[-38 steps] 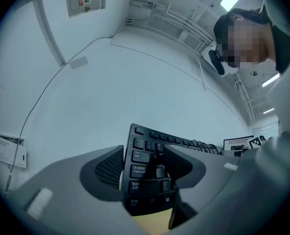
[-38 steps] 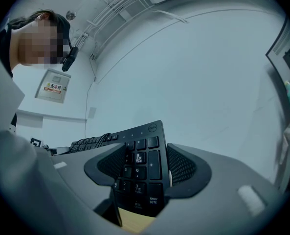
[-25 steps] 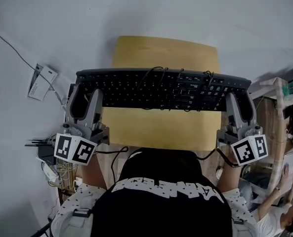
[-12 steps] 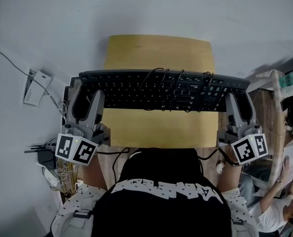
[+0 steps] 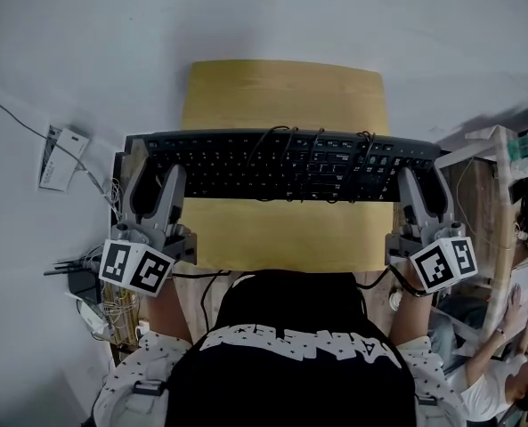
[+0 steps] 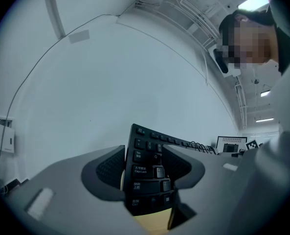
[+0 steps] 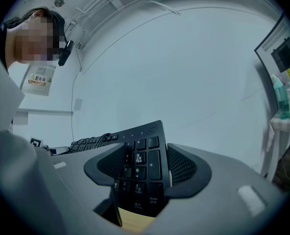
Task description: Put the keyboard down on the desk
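Both pairs of fingers (image 6: 104,169) are clamped on something: the left gripper (image 6: 145,161) pinches the keyboard (image 5: 281,165) at the end with the Caps Lock key, and the right gripper (image 7: 142,165) pinches it at the number-pad end. From the head view the keyboard stretches crosswise over the middle of the wooden desk (image 5: 281,87), with a gripper at each end, left (image 5: 154,178) and right (image 5: 421,189), and its black cable (image 5: 286,139) looped loosely on top of the keys. Both gripper views show a strip of yellow wood just under the held end, so the keyboard is close above the desk or on it; which of the two cannot be told from these pictures. I judge the step in hand to be the setting-down itself, with the grip not let go. The next move calls for keeping both ends level so the keyboard comes to rest flat on the wood, then spreading each pair of fingers and drawing the grippers out sideways without dragging the keyboard or snagging the cable.
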